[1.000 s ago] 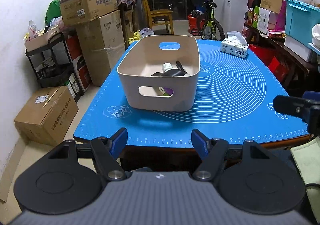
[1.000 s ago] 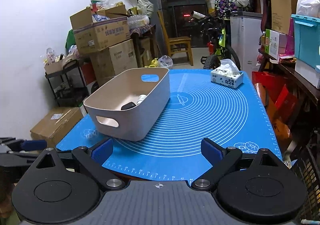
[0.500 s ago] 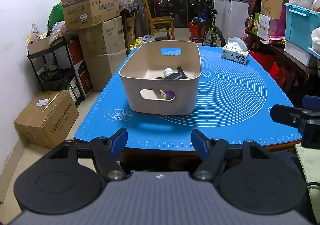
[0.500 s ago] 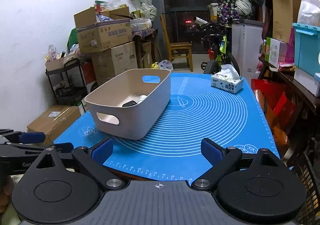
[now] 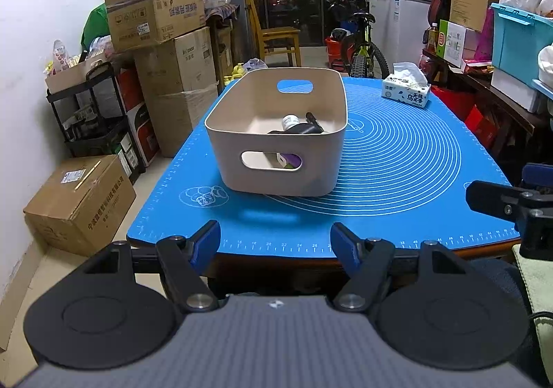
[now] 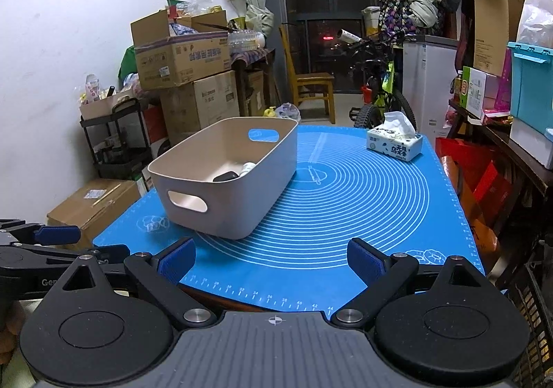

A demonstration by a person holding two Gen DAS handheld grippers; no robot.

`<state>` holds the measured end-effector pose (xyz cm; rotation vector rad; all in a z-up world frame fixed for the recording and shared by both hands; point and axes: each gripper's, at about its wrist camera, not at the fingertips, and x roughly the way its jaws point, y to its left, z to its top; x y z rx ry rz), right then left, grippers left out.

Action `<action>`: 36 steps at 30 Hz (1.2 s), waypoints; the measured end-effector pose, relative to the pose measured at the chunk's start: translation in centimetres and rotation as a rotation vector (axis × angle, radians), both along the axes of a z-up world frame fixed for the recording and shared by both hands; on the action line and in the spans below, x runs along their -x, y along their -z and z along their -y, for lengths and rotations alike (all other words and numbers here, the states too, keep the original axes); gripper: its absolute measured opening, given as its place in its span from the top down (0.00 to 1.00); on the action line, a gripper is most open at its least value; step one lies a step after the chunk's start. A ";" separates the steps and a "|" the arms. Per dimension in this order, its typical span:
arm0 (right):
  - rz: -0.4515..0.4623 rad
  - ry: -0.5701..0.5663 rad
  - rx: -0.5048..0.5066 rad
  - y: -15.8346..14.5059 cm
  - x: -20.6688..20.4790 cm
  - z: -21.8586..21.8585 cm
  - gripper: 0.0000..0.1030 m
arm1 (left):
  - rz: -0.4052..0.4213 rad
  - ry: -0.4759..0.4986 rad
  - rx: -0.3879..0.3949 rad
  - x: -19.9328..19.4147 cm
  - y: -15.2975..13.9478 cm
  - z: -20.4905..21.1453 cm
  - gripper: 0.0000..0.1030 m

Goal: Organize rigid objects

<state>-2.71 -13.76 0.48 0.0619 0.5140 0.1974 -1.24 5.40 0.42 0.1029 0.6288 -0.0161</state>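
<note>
Beige bin (image 5: 276, 160) on blue mat (image 5: 397, 180), left of mat centre, long axis running away from the near table edge, handle cutouts on near and far end walls. Inside, toward the right wall: black marker (image 5: 314, 121), tip pointing away and slightly left; white-capped bottle (image 5: 289, 121) and dark object (image 5: 293, 130) beside it. Left gripper (image 5: 273, 243) spread wide, empty. Right gripper (image 6: 271, 258) spread wide, empty. Both short of the near table edge. Tissue pack (image 6: 394, 144) at far right corner.

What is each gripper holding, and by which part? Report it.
Nothing is held. The left gripper and right gripper both stand open and empty, short of the beige bin.
</note>
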 end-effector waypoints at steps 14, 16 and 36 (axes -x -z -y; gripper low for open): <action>-0.001 0.000 0.000 0.1 0.0 0.1 0.08 | -0.003 0.002 -0.006 -0.1 0.1 0.1 0.31; -0.001 0.000 0.001 0.1 0.0 0.1 0.08 | -0.002 0.002 -0.007 -0.1 0.1 0.2 0.31; -0.003 0.001 0.002 0.2 0.0 0.2 0.08 | -0.006 0.004 -0.008 -0.1 0.1 0.2 0.31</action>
